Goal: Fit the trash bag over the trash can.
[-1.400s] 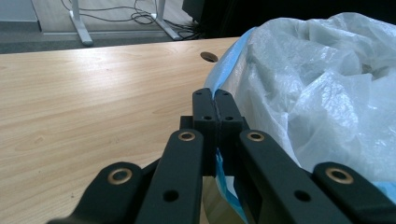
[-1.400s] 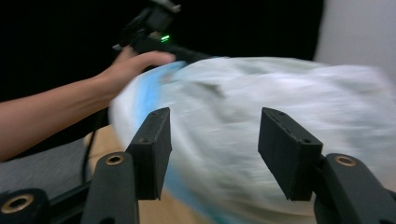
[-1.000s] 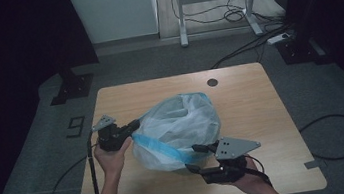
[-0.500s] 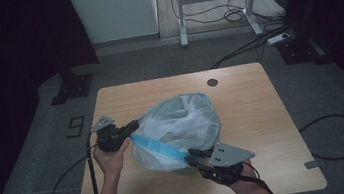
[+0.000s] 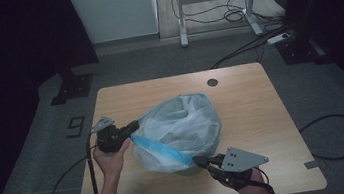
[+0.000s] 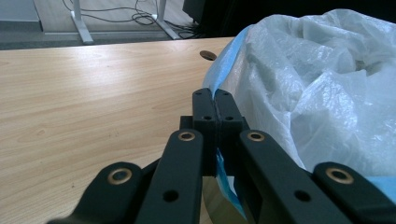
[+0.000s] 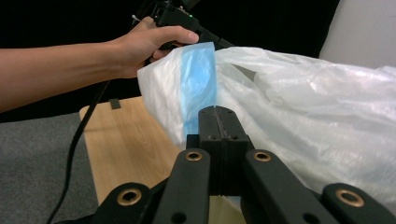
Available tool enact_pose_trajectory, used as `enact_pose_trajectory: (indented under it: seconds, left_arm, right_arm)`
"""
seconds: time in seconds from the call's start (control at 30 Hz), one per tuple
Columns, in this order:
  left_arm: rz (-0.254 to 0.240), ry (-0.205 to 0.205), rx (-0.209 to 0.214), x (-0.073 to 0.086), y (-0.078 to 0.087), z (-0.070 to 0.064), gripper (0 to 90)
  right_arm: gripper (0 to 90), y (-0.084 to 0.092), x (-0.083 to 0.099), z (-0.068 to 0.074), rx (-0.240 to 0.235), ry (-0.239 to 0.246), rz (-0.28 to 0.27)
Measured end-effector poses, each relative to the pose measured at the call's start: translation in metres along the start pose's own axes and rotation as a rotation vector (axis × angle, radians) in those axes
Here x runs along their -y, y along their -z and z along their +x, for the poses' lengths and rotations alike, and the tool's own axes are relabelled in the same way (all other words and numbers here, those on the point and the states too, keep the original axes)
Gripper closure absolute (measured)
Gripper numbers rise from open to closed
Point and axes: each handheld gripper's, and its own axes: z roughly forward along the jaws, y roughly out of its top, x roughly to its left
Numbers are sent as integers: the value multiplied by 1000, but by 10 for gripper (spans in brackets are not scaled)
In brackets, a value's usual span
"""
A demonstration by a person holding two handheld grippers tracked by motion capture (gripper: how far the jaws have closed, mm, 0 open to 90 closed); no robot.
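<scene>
Stretching the blue hem of the plastic bag (image 5: 177,134) between two grips, high view: the bag sits mid-table, nearer the front edge of the table (image 5: 283,112); the left gripper (image 5: 131,129) pinches the hem on its left, the right gripper (image 5: 199,161) at its front. Left gripper view: jaws clamped on the blue hem (image 6: 223,60), which should be kept taut, not tugged. Right gripper view: jaws have just been closing and now meet on the blue band (image 7: 198,88); pulling evenly would avoid tearing. Against the earlier high view, the right gripper has moved in to the bag's front.
</scene>
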Motion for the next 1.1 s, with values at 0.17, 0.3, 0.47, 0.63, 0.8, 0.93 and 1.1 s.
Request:
enact_pose_trajectory:
  seconds: [0.17,0.3,0.47,0.63,0.8,0.93,1.1]
  left_arm:
    - [-1,-4,6,1,2,-1,893]
    - [-4,-3,10,3,4,-1,892]
    - [-9,-8,15,3,7,-2,892]
    - [-15,-10,24,1,8,-5,891]
    - [-19,-11,31,1,8,-6,892]
    - [-20,-11,31,0,8,-5,892]
    - [-21,-5,30,2,9,-4,891]
  right_arm:
    - [891,4,13,0,-18,-12,-5]
    - [890,3,22,-3,-21,-39,0]
    - [711,10,18,-1,-7,-46,-53]
    - [616,7,-3,0,-39,-41,-64]
    - [576,-11,-11,-6,-69,-57,-19]
    - [581,-22,-14,-9,-97,-70,12]
    - [632,-24,-12,-2,-74,-16,32]
